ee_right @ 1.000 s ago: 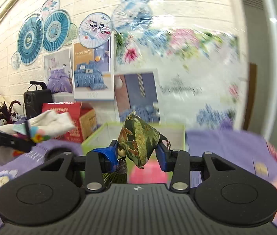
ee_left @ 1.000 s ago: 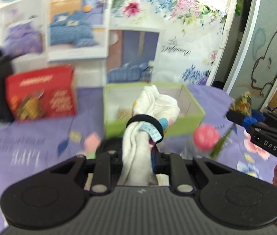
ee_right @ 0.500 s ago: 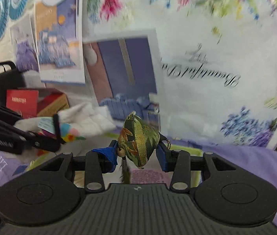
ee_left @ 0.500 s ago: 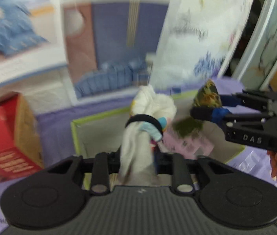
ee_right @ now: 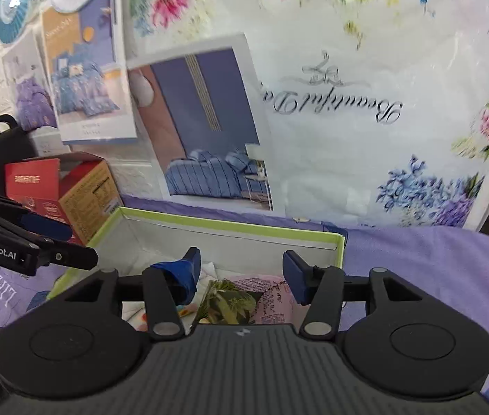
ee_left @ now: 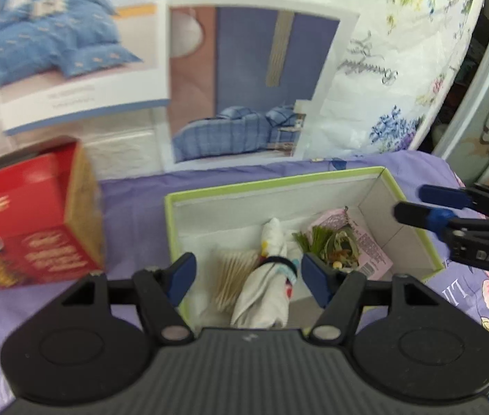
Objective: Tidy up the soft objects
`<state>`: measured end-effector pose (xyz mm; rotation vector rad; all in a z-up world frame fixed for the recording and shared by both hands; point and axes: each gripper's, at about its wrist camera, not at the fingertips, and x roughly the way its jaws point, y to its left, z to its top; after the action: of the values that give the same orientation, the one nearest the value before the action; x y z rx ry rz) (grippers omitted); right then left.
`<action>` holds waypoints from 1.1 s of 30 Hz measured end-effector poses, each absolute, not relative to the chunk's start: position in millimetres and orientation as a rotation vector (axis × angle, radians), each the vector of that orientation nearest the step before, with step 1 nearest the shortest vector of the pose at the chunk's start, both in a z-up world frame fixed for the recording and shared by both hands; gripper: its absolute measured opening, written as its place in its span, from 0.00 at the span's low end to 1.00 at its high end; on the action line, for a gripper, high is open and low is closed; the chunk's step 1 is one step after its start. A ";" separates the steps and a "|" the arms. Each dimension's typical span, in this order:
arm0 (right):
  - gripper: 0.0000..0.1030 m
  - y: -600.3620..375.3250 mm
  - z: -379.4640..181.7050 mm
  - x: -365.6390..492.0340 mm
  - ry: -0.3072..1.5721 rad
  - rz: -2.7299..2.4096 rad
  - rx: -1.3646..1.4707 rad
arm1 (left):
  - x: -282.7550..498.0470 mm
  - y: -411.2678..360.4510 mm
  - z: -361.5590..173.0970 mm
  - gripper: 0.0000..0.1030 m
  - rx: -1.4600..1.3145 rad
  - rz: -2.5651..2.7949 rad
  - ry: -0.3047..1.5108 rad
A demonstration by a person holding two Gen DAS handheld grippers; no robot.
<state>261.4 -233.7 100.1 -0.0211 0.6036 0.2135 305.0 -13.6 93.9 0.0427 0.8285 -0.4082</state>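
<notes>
Inside green box (ee_left: 407,204): towel roll (ee_left: 265,297), sachet (ee_right: 225,302)

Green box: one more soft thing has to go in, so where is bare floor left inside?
The green box is bare along its left and back walls, behind the white bundle, and in the right corner past the pink pack. The front middle is crowded: tan pad, bundle, green sachet.

It looked like a bedding shop or showroom: printed bedding advertisement posters (ee_right: 206,128) hung on the white brick wall across the upper left of the frame, a packaged white floral quilt (ee_right: 382,103) stood at upper right, and a purple flowered bedsheet (ee_right: 434,269) covered the surface below.
</notes>
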 end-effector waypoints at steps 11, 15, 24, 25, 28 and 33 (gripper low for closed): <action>0.41 -217.2 126.1 132.1 0.519 0.208 -0.029 | 171.2 20.7 121.7 0.68 -0.016 -0.335 0.720; 0.43 -217.6 121.1 88.6 0.505 0.200 -0.008 | 132.0 27.0 120.2 0.68 -0.028 -0.336 0.707; 0.46 -228.6 53.7 38.0 0.589 0.111 0.139 | 66.3 60.7 71.5 0.70 -0.105 -0.237 0.738; 0.46 -227.7 42.4 37.0 0.607 0.099 0.148 | 62.1 66.1 61.9 0.70 -0.111 -0.214 0.755; 0.46 -220.7 14.0 39.7 0.645 0.075 0.191 | 50.8 83.8 35.0 0.70 -0.138 -0.166 0.798; 0.46 -202.4 -2.8 65.3 0.645 0.015 0.274 | 45.4 107.9 4.4 0.70 -0.192 -0.139 0.866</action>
<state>65.3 -202.4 -2.8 0.2743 0.6446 0.0153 45.4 107.9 4.3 -0.1919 0.8659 -0.1394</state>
